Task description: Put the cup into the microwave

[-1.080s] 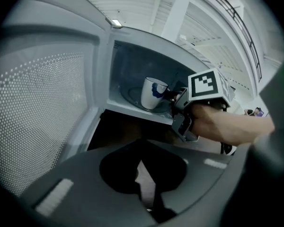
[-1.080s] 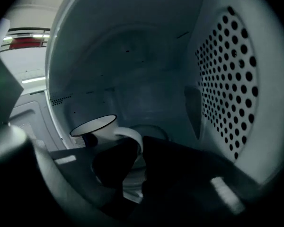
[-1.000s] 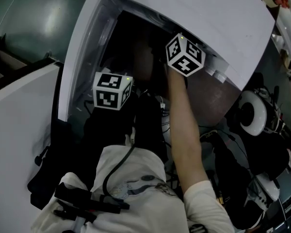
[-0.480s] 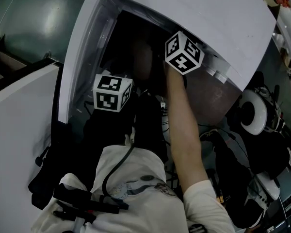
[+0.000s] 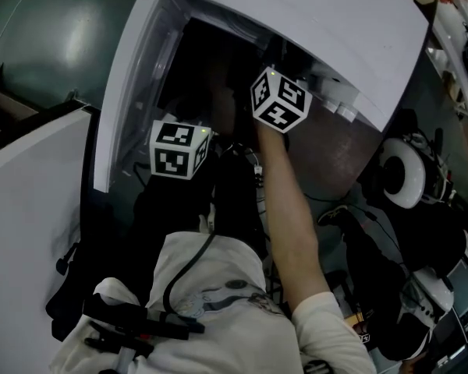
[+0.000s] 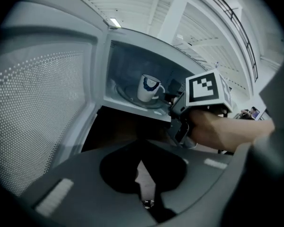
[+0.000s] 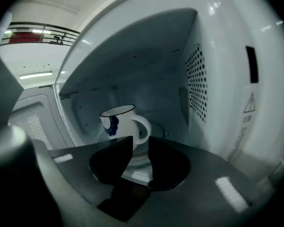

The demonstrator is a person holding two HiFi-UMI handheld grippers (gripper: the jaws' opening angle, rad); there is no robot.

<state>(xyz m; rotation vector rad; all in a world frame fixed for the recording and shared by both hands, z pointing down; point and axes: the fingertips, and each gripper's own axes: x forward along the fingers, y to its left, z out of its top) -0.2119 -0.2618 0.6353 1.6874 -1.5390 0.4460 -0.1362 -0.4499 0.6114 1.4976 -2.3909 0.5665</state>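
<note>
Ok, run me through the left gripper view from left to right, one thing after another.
open microwave door → cup standing inside → right claw → hand that holds it

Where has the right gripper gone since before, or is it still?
Yes: against the white microwave's top, the right gripper drew back down-left, toward the person. Its jaws just opened, empty.

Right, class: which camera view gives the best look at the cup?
The right gripper view: the cup sits large and near, upright inside the microwave, handle to the right. The left gripper view shows the cup smaller and farther off. In the head view the dark cavity hides it.
</note>
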